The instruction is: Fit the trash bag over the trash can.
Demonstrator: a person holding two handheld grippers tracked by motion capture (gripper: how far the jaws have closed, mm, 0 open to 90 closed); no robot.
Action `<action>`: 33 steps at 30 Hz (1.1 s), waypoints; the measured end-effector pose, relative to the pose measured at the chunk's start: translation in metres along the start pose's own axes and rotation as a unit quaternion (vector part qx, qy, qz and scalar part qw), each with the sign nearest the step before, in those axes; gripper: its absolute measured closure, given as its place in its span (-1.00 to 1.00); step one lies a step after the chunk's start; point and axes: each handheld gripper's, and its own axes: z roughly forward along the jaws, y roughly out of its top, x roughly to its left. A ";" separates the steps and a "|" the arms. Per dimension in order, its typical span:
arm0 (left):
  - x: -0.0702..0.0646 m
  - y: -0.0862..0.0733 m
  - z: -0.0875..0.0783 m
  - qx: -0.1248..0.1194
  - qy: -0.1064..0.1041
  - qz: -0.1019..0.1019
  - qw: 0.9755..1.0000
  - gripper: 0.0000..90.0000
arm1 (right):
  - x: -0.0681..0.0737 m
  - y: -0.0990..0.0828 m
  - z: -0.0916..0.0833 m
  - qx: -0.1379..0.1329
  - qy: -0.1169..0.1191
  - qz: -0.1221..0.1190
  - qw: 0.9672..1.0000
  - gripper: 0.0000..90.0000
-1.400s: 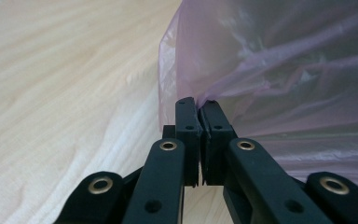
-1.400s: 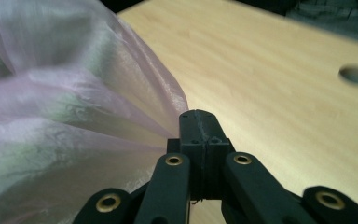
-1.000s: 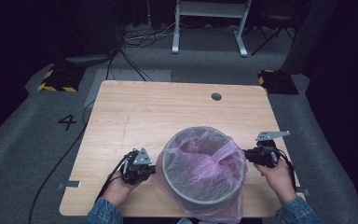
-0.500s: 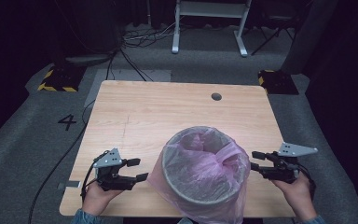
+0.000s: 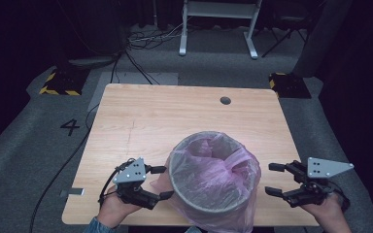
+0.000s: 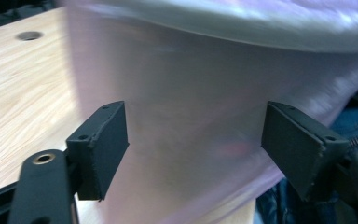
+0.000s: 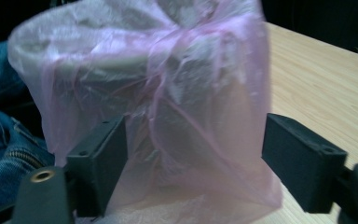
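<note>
Your round grey bin lined with a thin pink plastic bag (image 5: pixel 213 179) stands at the near edge of the pale wooden desk (image 5: pixel 184 116), the bag draped over its rim and down its sides. Your left gripper (image 5: pixel 161 182) sits just beside the bin's left side, its fingers (image 6: pixel 103 144) spread wide apart and holding nothing, the bag close in front of them. Your right gripper (image 5: pixel 274 178) is off the bin's right side, a little apart from it, its fingers (image 7: pixel 303 158) likewise spread and empty, pointing toward the bag.
</note>
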 end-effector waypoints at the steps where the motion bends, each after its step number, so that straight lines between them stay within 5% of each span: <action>1: -0.002 0.001 0.002 0.006 0.002 0.004 1.000 -0.51 | 0.000 0.000 0.004 0.006 -0.002 -0.006 1.000 -0.53; 4: -0.005 0.003 0.007 0.012 -0.014 0.011 1.000 -0.35 | -0.002 -0.001 0.018 0.017 -0.002 -0.016 1.000 -0.52; 6: -0.006 0.003 0.008 0.027 -0.019 0.021 0.999 0.27 | -0.004 0.000 0.027 0.022 0.004 -0.020 1.000 -0.45; 9: -0.006 0.000 0.011 0.051 -0.006 0.020 0.998 0.95 | -0.007 0.003 0.037 0.029 0.019 -0.025 0.999 -0.29; 16: 0.018 -0.018 0.019 0.087 0.056 -0.023 0.994 1.00 | -0.006 0.002 0.032 0.004 0.017 -0.028 0.999 0.02; 20: 0.013 -0.018 0.011 0.036 0.032 -0.022 0.999 0.94 | -0.004 -0.002 0.035 0.016 0.013 -0.031 0.999 0.01; 23: 0.004 -0.009 0.003 0.004 0.025 -0.024 0.999 -0.08 | -0.005 -0.005 0.031 0.015 0.003 -0.026 1.000 -0.02; 25: -0.002 -0.003 -0.001 -0.010 0.032 -0.020 0.999 -0.44 | -0.005 -0.006 0.027 0.015 0.000 -0.019 1.000 -0.04; 29: -0.013 0.007 -0.002 -0.017 0.007 -0.007 1.000 -0.49 | -0.002 -0.007 0.022 0.012 -0.005 -0.018 1.000 -0.06; 33: -0.016 0.013 0.006 -0.004 0.015 0.002 1.000 -0.51 | -0.002 -0.006 0.022 0.014 -0.008 -0.022 1.000 -0.08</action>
